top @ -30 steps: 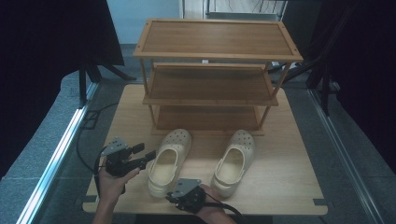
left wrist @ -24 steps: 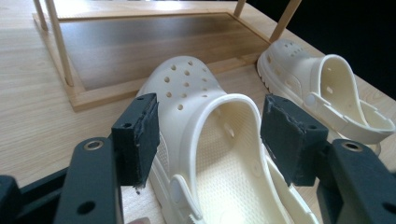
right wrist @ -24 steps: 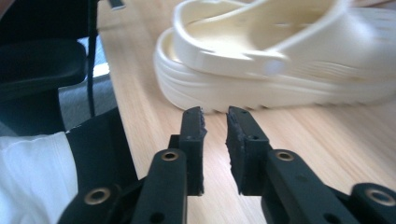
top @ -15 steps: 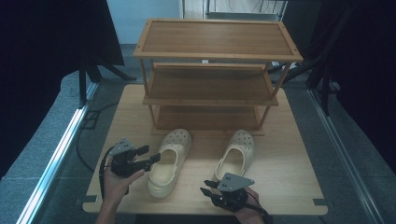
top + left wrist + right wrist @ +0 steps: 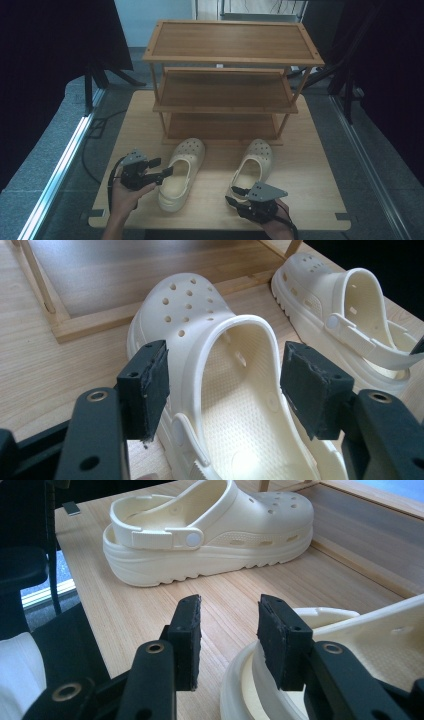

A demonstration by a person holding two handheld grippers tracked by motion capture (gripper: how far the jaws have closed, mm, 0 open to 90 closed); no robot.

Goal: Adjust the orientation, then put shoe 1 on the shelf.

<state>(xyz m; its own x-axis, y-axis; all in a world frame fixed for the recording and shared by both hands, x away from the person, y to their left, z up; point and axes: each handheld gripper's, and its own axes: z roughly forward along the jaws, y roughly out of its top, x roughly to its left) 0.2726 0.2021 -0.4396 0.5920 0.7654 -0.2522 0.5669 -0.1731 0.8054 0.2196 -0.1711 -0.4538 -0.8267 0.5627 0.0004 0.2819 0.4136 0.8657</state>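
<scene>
Both tongs stand open: left tongs (image 5: 222,390) straddle the left clog's (image 5: 181,172) heel rim, right tongs (image 5: 230,640) sit at the right clog's (image 5: 254,167) heel. Each should close squarely on its rim before lifting toward the shoe rack (image 5: 230,107) on the table (image 5: 310,185).

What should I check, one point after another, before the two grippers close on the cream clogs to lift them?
1. Left gripper open: ok, its jaws stand wide apart.
2. Left gripper aligned: ok, the jaws stand on either side of the left clog at its side wall near the heel opening.
3. Right gripper open: ok, a gap shows between the jaws.
4. Right gripper aligned: not ok, the rim of the right clog lies beside one jaw, not between both.
5. Both clogs flat on the table: ok.
6. Lowest level of the wooden rack free: ok.
</scene>
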